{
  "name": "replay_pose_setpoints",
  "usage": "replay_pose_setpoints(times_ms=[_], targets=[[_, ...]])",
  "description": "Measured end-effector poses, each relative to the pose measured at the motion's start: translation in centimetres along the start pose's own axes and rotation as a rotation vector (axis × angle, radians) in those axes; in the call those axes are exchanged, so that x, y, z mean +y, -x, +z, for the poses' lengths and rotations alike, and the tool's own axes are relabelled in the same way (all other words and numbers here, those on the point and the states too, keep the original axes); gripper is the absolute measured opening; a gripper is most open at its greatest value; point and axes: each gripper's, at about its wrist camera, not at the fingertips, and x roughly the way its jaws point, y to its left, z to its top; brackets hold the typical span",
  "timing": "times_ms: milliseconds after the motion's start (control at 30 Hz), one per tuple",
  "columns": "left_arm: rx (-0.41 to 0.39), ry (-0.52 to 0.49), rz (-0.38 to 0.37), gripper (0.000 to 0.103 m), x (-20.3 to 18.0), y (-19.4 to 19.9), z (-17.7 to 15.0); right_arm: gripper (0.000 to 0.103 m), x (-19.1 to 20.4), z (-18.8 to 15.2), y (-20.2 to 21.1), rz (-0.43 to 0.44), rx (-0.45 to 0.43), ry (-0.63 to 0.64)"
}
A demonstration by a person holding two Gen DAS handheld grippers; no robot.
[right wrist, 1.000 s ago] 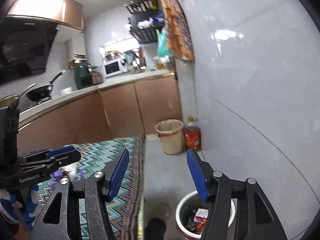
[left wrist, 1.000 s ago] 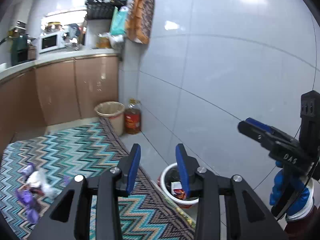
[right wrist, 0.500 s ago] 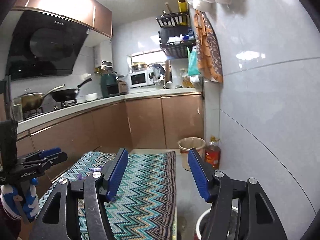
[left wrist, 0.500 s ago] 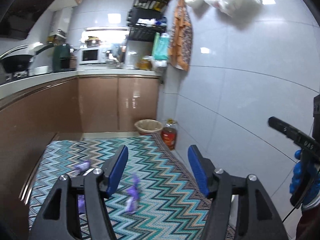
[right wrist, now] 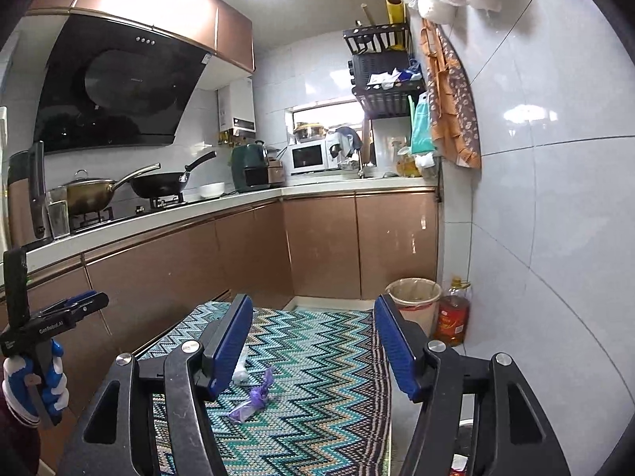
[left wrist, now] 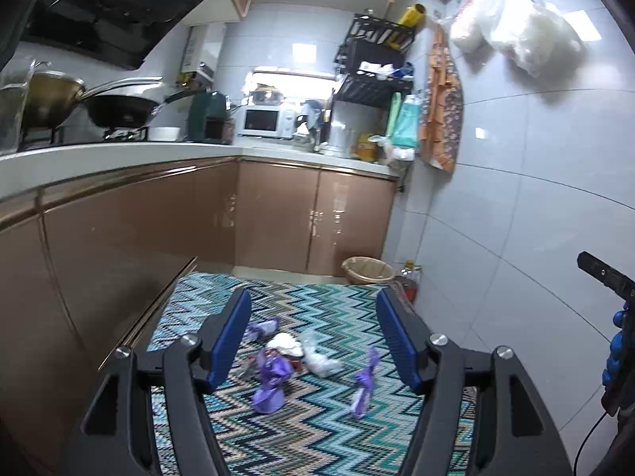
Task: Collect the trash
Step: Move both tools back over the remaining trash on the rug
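Currently, by item:
Left gripper (left wrist: pixel 313 337): jaws opening, nothing between them, above the rug (left wrist: pixel 317 428).
Right gripper (right wrist: pixel 313 341): jaws spread, empty.
Trash: purple wrappers (left wrist: pixel 272 382) and white crumpled scraps (left wrist: pixel 317 357) lie mid-rug, nearer the cabinet-side edge.
Lone wrapper (left wrist: pixel 363 382): apart, toward the wall-side edge.
Lined bin (right wrist: pixel 412 297): just past the rug's far wall-side corner, beside an oil bottle (right wrist: pixel 452 317).
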Motion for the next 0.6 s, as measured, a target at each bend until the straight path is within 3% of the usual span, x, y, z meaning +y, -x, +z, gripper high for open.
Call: replay_pose_setpoints(times_ms=[233,600], targets=[[0.049,0.026,0.048,0.064,2.0,-1.6,-1.8,0.061,0.7,-0.8,-2.1,0.023,0.04,-0.007],[0.1,-0.028,0.156,0.064,3.8,-3.3,-5.3,0.061,0.8,-1.9,-6.1,0.082,0.104,-0.031]])
